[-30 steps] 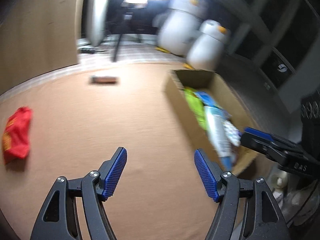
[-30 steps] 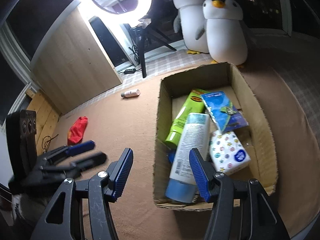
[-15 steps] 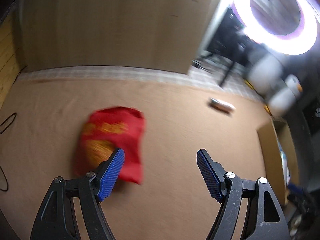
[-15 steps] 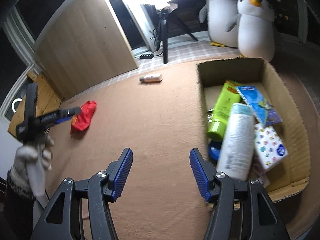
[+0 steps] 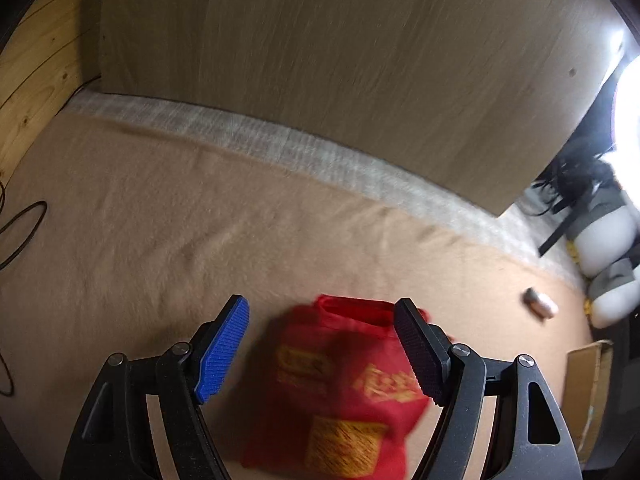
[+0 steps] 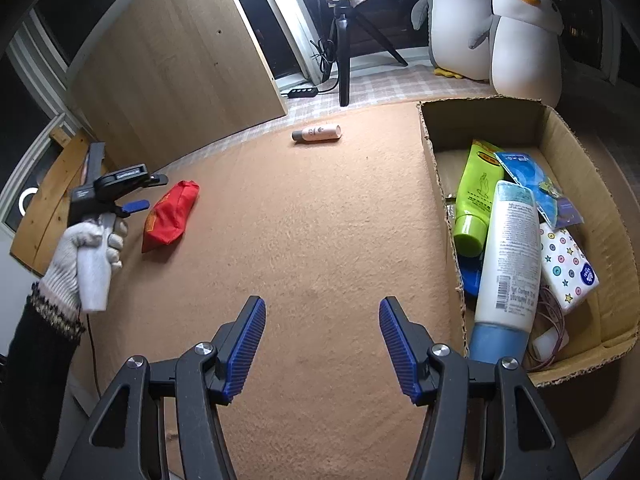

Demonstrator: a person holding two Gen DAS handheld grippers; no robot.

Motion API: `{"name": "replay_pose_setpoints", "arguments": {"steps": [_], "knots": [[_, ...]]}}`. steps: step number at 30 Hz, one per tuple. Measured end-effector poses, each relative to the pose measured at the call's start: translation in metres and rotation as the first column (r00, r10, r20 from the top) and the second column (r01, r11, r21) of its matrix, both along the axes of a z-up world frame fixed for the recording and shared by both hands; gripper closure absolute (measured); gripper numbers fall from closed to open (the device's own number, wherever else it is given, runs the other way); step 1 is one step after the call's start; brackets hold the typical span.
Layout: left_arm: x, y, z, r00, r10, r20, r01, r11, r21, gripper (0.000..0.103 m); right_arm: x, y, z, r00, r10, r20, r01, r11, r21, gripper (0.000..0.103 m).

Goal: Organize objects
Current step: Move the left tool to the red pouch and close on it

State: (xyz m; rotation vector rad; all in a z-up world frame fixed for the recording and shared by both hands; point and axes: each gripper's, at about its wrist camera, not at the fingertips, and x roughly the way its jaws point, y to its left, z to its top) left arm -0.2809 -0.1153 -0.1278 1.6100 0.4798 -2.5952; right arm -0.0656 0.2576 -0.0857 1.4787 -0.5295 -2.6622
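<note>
White knit glove (image 6: 86, 240), dark sleeve (image 6: 36, 356), blue-padded black tongs (image 6: 322, 344)

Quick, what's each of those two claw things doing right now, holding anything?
Left gripper: open, empty, above the red packet.
Right gripper: open, empty, over bare carpet.

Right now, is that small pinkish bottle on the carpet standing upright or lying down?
Lying down. The pinkish bottle rests on its side on the brown carpet, cap end pointing left, outside the cardboard box.
</note>
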Motion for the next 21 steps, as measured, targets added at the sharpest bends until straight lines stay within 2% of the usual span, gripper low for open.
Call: {"name": "replay_pose_setpoints", "arguments": {"steps": [3,10,21], "knots": [[-0.004,0.002,-0.013,0.999,-0.029,0.036,0.029,1.0,-0.01,0.026,0.001,0.003,-0.002,1.0,-0.011,0.008,0.011,1.0,0.002,0.048],[0.007,0.017,-0.021,0.996,-0.079,0.035,0.078,0.997,0.021,0.029,-0.003,0.005,-0.005,1.0,-0.014,0.019,0.014,1.0,-0.001,0.048],[0.063,0.082,-0.028,0.973,-0.23,0.007,0.23,0.973,0.003,0.029,-0.016,-0.007,-0.007,0.999,0.043,0.018,-0.043,0.999,-0.025,0.048]]}}
